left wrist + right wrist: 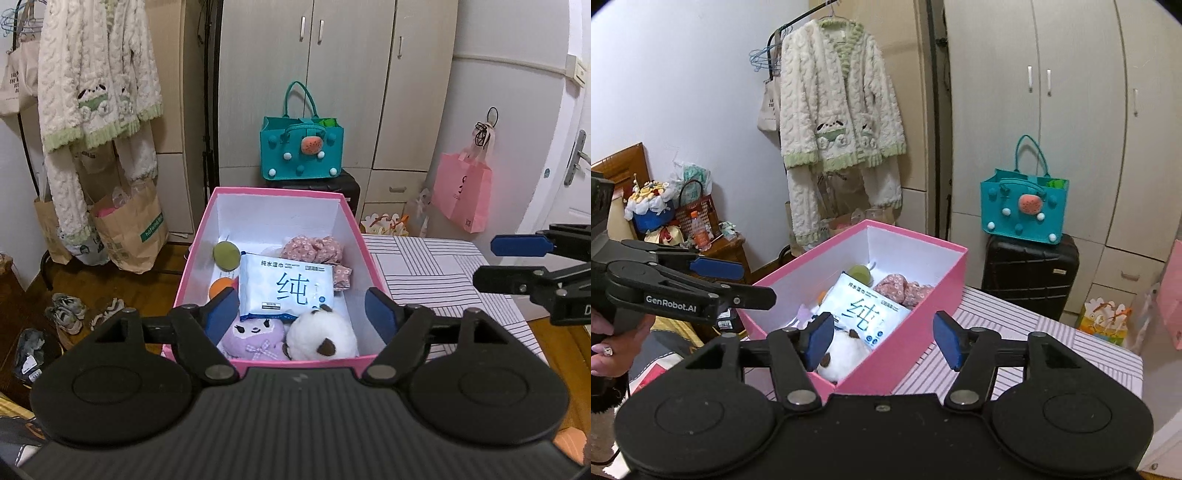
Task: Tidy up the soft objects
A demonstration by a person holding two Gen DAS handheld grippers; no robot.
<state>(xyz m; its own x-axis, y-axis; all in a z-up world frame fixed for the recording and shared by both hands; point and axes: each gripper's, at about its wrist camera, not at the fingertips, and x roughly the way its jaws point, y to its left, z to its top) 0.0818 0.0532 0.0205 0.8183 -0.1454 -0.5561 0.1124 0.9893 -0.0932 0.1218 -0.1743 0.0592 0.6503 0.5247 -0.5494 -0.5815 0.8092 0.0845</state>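
Note:
A pink box [197, 240] [916, 354] with white inside walls stands on a striped table. In it lie a white wet-wipe pack [284, 286] [862, 308], a purple plush [255, 338], a white plush with brown ears [321, 338] [842, 356], a pink floral cloth [314, 249] [901, 290], a green round piece [226, 254] [858, 273] and an orange one [221, 286]. My left gripper [301, 314] [738, 280] hangs open above the box's near end, nothing between its blue pads. My right gripper [882, 341] [495, 264] is open too, over the box's near right corner, empty.
The striped table top [436, 273] [1052, 354] extends right of the box. Behind stand a black suitcase [1028, 273] with a teal felt bag [303, 149] [1023, 205], wardrobes, hanging fleece pyjamas [92, 85] [838, 125], paper bags [131, 229], shoes [66, 312] and a pink bag [461, 192]. A hand [613, 347] holds the left gripper.

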